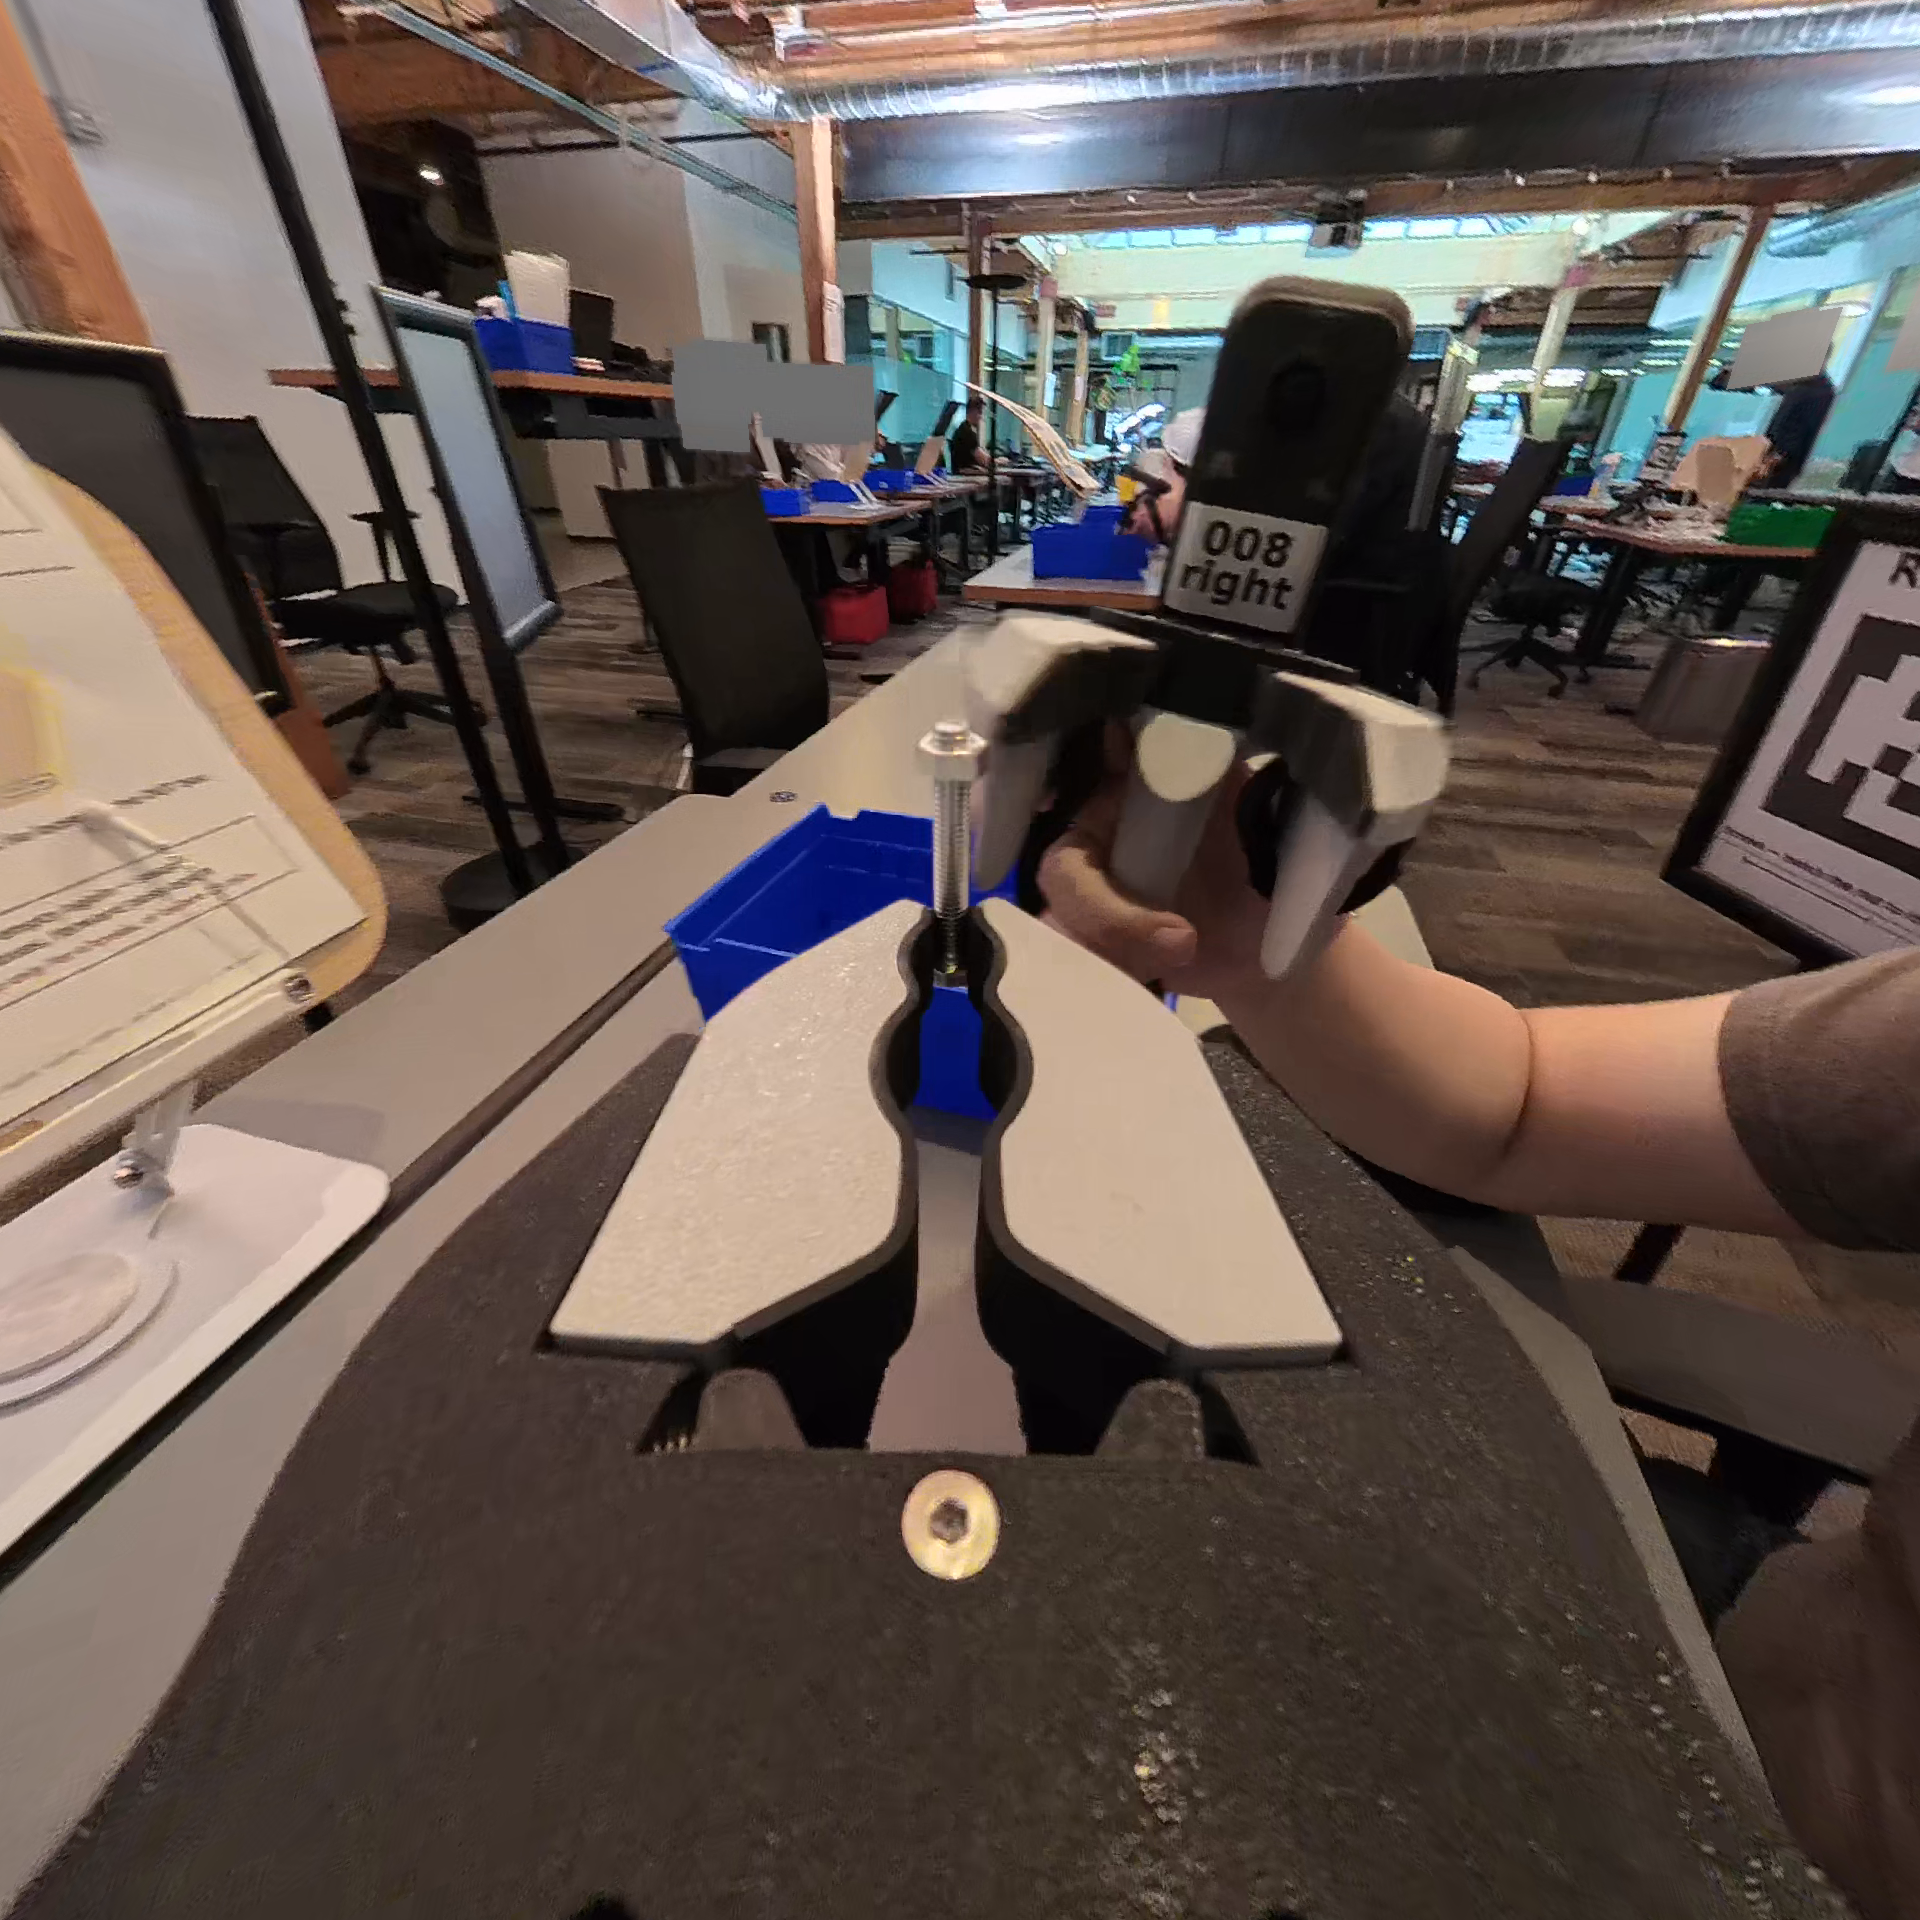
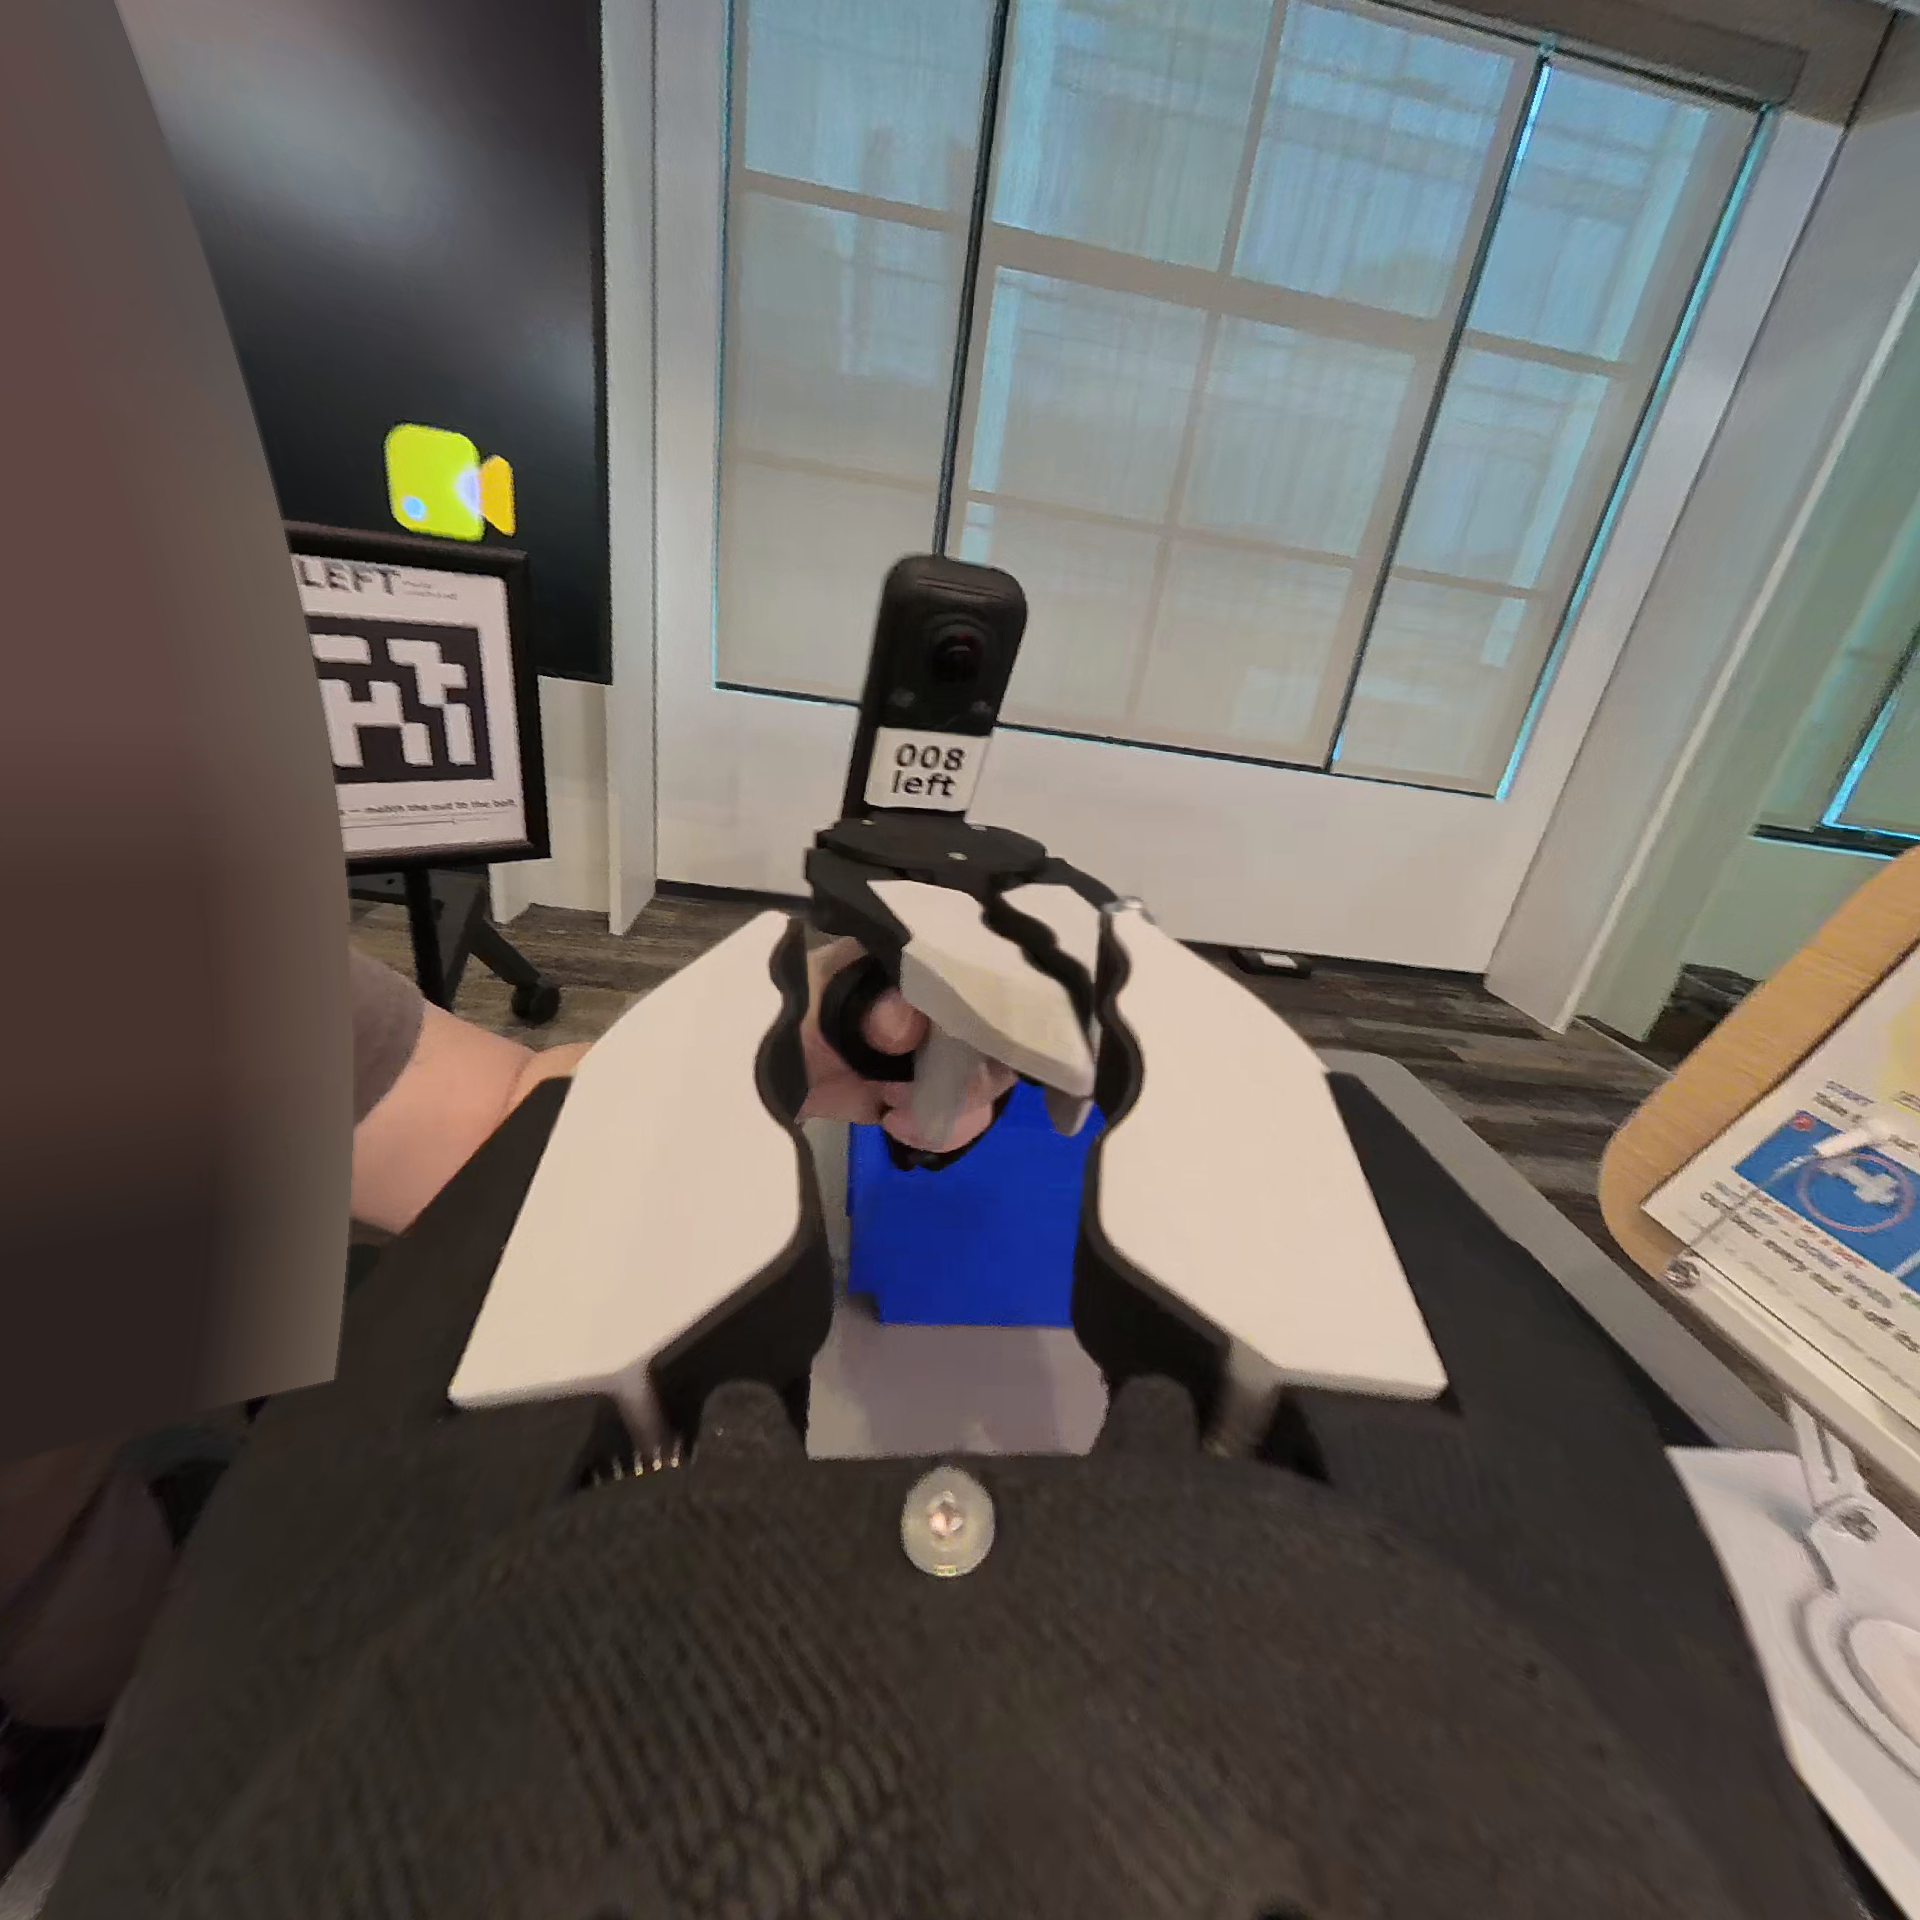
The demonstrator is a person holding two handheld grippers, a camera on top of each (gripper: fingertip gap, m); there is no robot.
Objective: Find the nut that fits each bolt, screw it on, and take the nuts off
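Observation:
My left gripper (image 1: 951, 920) is shut on the lower end of a silver threaded bolt (image 1: 951, 842) and holds it upright above the grey table (image 1: 499, 1008). A silver nut (image 1: 951, 750) sits at the bolt's top. My right gripper (image 1: 1143, 920) faces it, open and empty, and one of its fingers (image 1: 1013, 810) is just right of the nut. In the right wrist view my right gripper (image 2: 951, 925) is wide open, with the shut left gripper (image 2: 1075, 1101) showing between its fingers. A small silver piece (image 2: 1127, 907) shows by the right fingertip. The bolt's shaft is hidden there.
A blue bin (image 1: 810, 914) stands on the table beyond the grippers and also shows in the right wrist view (image 2: 966, 1236). An instruction board on a white stand (image 1: 156, 831) is at my left. Framed marker signs (image 1: 1839, 727) (image 2: 416, 696) stand at both sides. Office chairs (image 1: 727, 623) stand beyond. Spacing between my two grippers at the tips: around 5 cm.

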